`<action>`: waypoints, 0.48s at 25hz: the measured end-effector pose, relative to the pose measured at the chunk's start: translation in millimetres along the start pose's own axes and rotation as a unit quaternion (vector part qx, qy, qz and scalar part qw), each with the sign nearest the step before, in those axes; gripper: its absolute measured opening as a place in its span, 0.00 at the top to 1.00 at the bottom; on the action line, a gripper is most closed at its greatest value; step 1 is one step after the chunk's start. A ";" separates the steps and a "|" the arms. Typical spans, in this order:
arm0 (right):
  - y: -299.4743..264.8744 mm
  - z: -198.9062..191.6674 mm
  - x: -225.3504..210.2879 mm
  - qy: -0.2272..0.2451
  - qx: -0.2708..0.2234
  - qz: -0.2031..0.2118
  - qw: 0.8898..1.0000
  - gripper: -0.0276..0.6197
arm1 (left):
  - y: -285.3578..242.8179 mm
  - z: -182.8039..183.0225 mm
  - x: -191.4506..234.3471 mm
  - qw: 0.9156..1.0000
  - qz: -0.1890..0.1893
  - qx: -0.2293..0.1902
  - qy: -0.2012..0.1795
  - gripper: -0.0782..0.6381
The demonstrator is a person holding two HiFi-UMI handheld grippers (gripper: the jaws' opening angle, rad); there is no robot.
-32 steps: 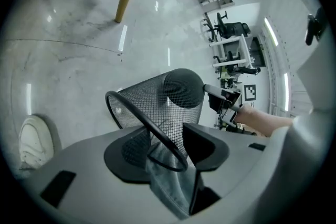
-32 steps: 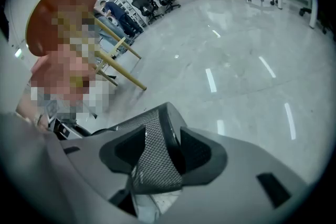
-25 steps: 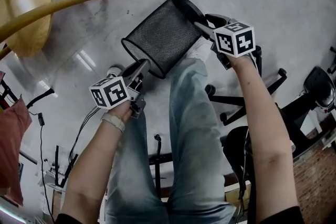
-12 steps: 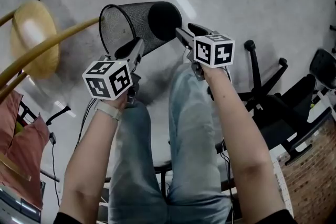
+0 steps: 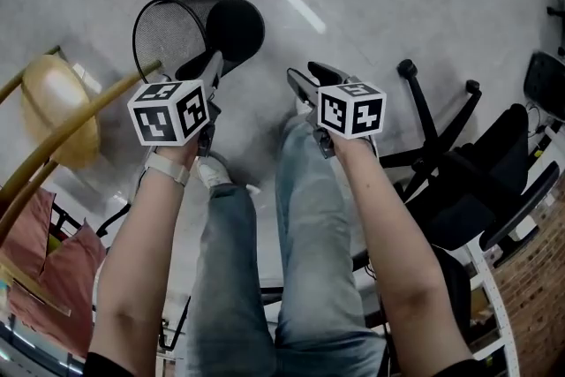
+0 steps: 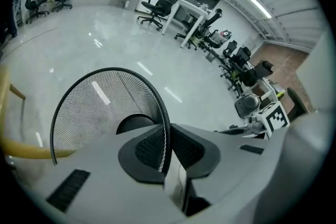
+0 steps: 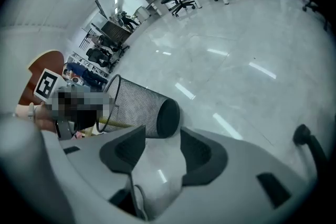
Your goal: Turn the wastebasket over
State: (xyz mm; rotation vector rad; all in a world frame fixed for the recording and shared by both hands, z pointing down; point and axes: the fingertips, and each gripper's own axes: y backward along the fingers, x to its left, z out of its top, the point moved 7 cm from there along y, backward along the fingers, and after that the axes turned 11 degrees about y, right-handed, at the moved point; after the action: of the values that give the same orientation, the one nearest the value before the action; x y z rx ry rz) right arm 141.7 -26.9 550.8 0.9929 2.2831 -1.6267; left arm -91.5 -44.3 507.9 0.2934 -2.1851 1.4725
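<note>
Black wire mesh forms the wastebasket (image 5: 190, 26), tipped on its side with its mouth toward the person. The left gripper (image 5: 212, 64) clamps the near rim; its jaws have just been opening a little, but the pads press the wire. The right gripper (image 5: 306, 71) hangs released, nothing between its jaws, near the wastebasket's solid base but apart from it. A wooden stool (image 5: 53, 106) stands beside the wastebasket's mouth.

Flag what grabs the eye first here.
The black mesh wastebasket is tipped sideways at upper left, its rim pinched in the left gripper, whose jaws have just eased open slightly. The right gripper hangs open and empty beside it; a wooden chair crowds the left edge.
</note>
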 end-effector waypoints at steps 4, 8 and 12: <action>15.1 4.2 -17.4 -0.011 -0.024 -0.014 1.000 0.63 | -25.6 -6.2 -23.7 0.999 -0.011 0.029 -0.019 0.81; 34.5 3.5 -30.4 -0.004 -0.037 -0.028 0.999 0.63 | -48.8 -23.6 -43.9 0.998 -0.010 0.051 -0.021 0.79; 52.3 -6.3 -36.2 -0.014 -0.047 -0.041 0.998 0.63 | -67.7 -39.5 -58.4 0.997 -0.011 0.066 -0.032 0.78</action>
State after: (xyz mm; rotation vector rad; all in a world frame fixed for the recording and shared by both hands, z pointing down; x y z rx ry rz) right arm 202.2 -26.7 530.3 0.8625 2.3868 -1.5359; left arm -1.3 -40.2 545.2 0.4142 -2.1313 1.6186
